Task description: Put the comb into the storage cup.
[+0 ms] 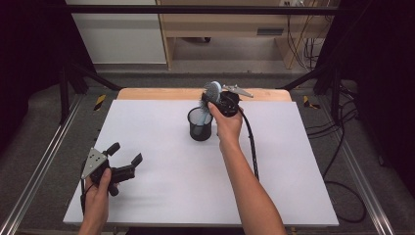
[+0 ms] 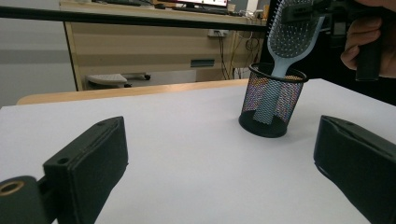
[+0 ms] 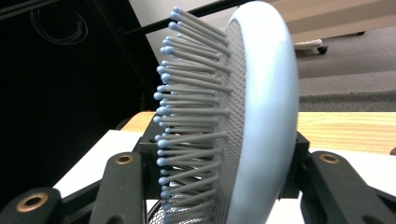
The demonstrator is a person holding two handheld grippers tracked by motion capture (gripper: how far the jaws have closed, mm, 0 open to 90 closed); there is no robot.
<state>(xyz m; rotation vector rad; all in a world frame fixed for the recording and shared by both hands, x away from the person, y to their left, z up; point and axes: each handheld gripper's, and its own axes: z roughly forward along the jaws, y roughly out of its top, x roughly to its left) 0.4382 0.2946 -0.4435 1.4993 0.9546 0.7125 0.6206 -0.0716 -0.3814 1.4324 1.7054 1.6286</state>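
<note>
Right gripper [image 1: 211, 100] clamped on the head of the blue hairbrush [image 1: 212, 91], one jaw on the bristles, one on the back. Brush handle down inside the black mesh cup [image 1: 200, 125], mid bench [image 1: 161, 196]. Left gripper [image 1: 126, 155] wide apart, empty, near the front left corner.

Pale-blue hairbrush [image 1: 212, 91] upright, handle inside black mesh cup [image 1: 199, 128].

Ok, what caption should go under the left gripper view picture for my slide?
A light blue hairbrush, held by the right gripper, stands handle-down in a black mesh cup on the white table.
</note>
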